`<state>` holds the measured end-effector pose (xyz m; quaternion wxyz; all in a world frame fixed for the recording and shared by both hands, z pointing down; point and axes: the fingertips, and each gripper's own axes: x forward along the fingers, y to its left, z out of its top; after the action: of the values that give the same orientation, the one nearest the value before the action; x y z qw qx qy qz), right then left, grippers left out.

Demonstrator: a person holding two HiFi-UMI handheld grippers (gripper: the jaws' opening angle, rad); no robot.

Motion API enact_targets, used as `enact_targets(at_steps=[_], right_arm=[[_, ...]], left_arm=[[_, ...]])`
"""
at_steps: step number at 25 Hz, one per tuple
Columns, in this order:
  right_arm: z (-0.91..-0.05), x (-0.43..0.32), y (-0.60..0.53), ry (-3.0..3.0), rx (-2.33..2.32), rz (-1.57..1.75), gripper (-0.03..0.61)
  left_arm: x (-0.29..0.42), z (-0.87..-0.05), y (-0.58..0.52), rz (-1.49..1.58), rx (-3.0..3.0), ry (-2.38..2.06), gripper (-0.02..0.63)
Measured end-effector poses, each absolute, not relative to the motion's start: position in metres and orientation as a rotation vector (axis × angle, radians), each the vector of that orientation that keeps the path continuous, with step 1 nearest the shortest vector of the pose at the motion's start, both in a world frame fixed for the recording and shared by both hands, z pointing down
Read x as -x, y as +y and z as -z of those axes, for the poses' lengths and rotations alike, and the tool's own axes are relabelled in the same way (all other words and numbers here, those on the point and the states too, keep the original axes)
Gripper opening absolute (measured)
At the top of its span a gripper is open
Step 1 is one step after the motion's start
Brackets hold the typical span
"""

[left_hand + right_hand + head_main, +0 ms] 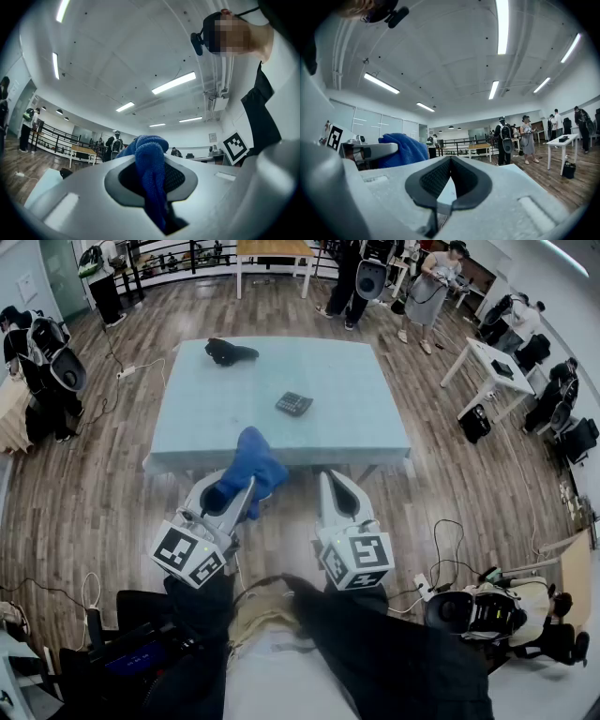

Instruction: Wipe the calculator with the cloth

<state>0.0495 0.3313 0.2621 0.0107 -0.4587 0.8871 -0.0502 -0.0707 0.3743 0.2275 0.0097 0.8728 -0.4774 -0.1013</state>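
The dark calculator (pixel 293 403) lies flat on the pale blue table (pixel 356 427), right of its middle. Both grippers are held in front of the table's near edge, short of the calculator. My left gripper (pixel 242 491) is shut on a blue cloth (pixel 251 463), which bunches above the jaw tips. In the left gripper view the cloth (pixel 150 166) is pinched between the jaws and fills the middle. My right gripper (pixel 330 478) is shut with nothing in it. The right gripper view shows its own jaws (pixel 450 164) closed and the cloth (pixel 405 149) to the left.
A black object (pixel 230 352) lies at the table's far left. Wood floor surrounds the table, with cables (pixel 441 549) on it at the right. Several people stand around the room's edges. A white table (pixel 487 367) stands at the right.
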Motion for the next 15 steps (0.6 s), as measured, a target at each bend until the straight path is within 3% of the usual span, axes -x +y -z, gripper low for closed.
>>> enact_targets(at_steps=[15], right_arm=[[-0.271, -0.047, 0.329, 2.768, 1.448, 0.214, -0.008]], left_arm=[[0.068, -0.236, 0.373, 0.31, -2.72, -1.467, 0.061]])
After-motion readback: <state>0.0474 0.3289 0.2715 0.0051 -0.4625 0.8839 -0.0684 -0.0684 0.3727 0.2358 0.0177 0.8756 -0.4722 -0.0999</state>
